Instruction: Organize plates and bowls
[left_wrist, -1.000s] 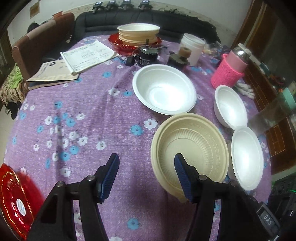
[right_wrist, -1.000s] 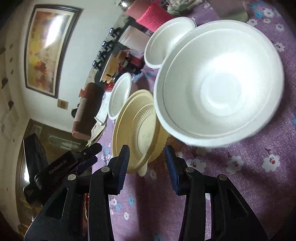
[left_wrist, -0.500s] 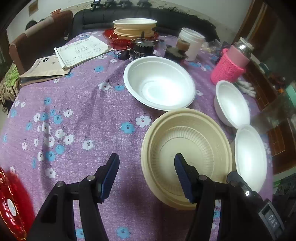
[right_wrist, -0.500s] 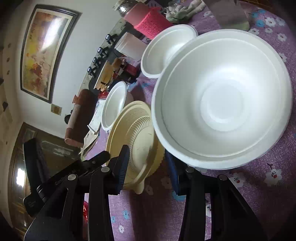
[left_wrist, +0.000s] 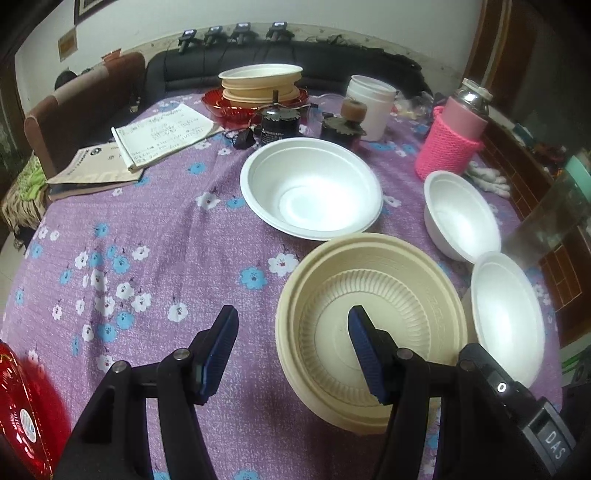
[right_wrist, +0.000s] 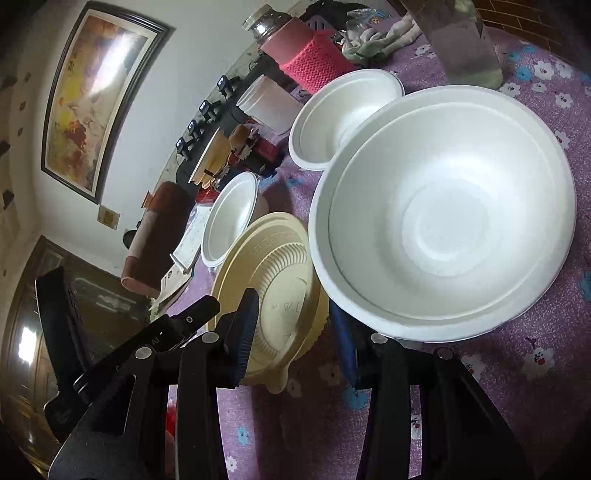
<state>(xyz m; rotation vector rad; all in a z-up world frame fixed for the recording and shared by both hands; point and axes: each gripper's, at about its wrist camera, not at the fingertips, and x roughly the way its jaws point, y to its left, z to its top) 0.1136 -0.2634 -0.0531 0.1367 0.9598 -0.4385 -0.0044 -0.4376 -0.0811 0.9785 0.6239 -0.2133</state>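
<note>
A ribbed beige bowl (left_wrist: 369, 317) sits on the purple flowered tablecloth (left_wrist: 155, 236). My left gripper (left_wrist: 291, 350) is open and straddles its near left rim, one finger over the inside and one outside. In the right wrist view my right gripper (right_wrist: 295, 338) is open at the beige bowl's (right_wrist: 273, 273) near edge. Its left finger overlaps that bowl and its right fingertip is hidden under the rim of a small white bowl (right_wrist: 443, 221). That white bowl (left_wrist: 509, 321) touches the beige one. A second small white bowl (left_wrist: 461, 214) and a large white bowl (left_wrist: 310, 192) stand behind.
A stack of beige plates on a red dish (left_wrist: 258, 85) stands at the far edge, beside a white tub (left_wrist: 369, 103), dark gadgets (left_wrist: 277, 122) and a flask in a pink knitted sleeve (left_wrist: 450, 147). Papers (left_wrist: 159, 136) lie far left. A red plate (left_wrist: 26, 417) is at the near left.
In the right wrist view the small white bowl has grown larger and now covers the right fingertip. The left wrist view has shifted a little over the beige bowl. Both jaw gaps look unchanged.
</note>
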